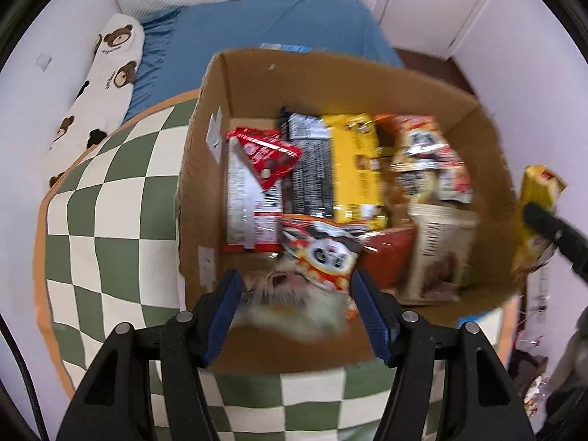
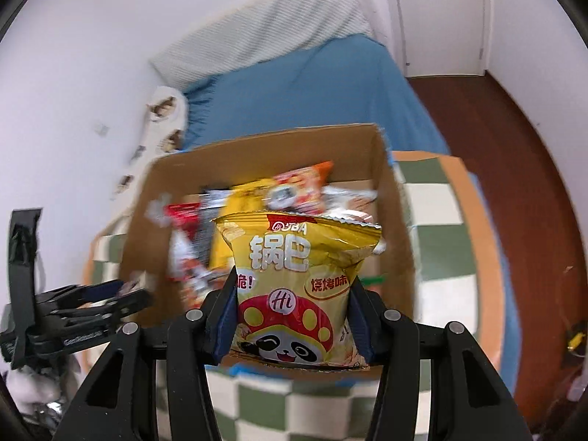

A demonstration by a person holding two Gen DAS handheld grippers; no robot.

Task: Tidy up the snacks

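- My right tongs (image 2: 292,325) clamp a yellow snack bag (image 2: 297,279), upright above the cardboard box (image 2: 398,228).
- My left tongs (image 1: 296,312) pinch a blurred white-orange packet (image 1: 323,261) over the box's near edge.
- The box, full of snacks, sits on a checkered mat (image 1: 106,198).
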